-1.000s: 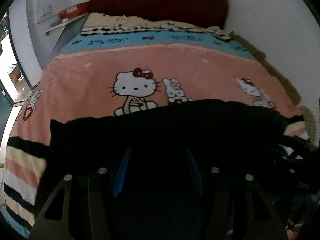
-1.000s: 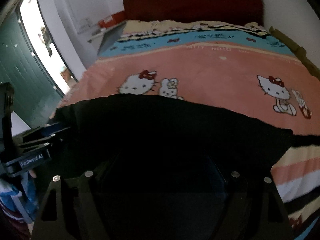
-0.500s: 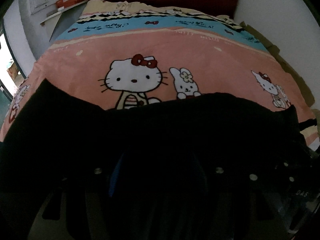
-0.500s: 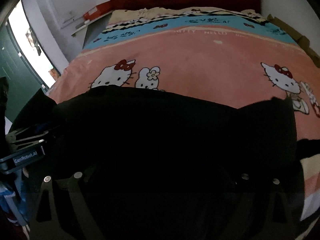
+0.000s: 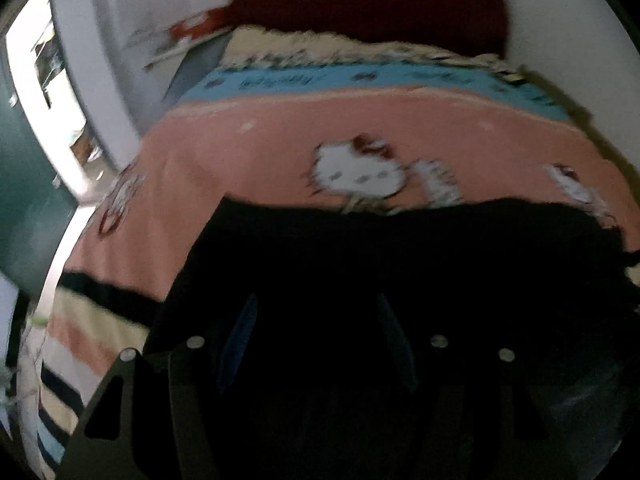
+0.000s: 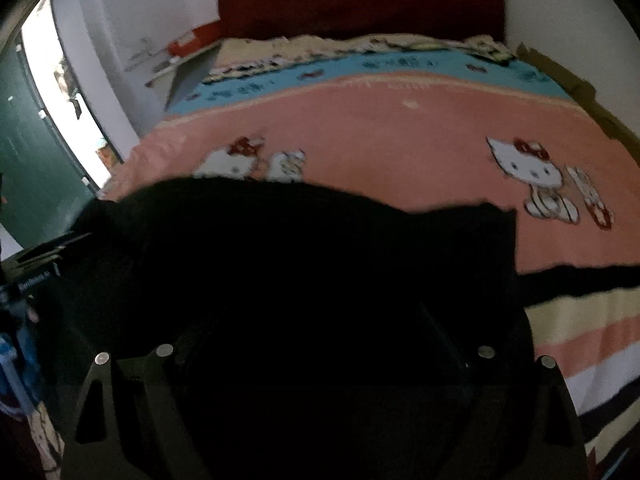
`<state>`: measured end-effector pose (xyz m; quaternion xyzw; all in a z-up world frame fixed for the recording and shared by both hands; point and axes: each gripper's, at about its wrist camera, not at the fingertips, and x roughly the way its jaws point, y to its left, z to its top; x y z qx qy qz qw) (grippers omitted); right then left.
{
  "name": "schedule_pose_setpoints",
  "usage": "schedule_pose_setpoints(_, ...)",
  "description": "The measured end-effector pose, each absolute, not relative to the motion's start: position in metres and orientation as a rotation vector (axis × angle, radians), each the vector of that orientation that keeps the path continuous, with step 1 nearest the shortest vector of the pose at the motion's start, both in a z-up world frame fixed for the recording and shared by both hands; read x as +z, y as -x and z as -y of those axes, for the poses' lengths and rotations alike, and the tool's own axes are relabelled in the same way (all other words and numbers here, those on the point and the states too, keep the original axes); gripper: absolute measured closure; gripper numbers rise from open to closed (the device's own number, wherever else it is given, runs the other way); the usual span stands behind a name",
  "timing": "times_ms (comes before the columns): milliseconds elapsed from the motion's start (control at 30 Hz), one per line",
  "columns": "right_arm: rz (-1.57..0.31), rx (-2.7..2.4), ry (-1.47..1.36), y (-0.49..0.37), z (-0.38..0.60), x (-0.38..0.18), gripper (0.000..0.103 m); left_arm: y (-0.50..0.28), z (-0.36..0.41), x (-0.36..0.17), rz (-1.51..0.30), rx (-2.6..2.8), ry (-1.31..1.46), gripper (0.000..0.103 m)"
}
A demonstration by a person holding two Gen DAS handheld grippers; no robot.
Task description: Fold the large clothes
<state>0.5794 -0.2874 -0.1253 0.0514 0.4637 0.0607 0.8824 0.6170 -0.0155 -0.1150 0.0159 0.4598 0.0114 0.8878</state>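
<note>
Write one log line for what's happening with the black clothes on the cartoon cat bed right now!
stage: laying out | black garment: spread on pink blanket | left gripper: open over garment | right gripper: too dark to tell

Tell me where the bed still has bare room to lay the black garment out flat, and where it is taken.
Free: the pink blanket between the black garment and the blue band near the headboard. Also the striped end right of the garment. Crowded: the near edge, under the garment and both grippers.
</note>
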Motion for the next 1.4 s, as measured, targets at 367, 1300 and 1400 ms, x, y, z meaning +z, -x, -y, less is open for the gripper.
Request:
schedule_pose_setpoints(367, -0.984, 0.112, -0.198, -0.575, 0.299, -0.149, 0.008, -0.597, 0.009, -0.125, -0.91, 0.027, 0.035, 0.042)
schedule_pose_setpoints(1300, -0.849, 0.137, -0.196, -0.482, 0.306, -0.153, 0.005, -0.487, -0.015, -0.132, -0.707, 0.037, -0.001, 0.042)
schedule_pose_setpoints(1400, -0.846, 0.138, -0.193, -0.481, 0.307, -0.157, 0.005, -0.487, -0.016, -0.132, -0.707, 0.039, -0.005, 0.042)
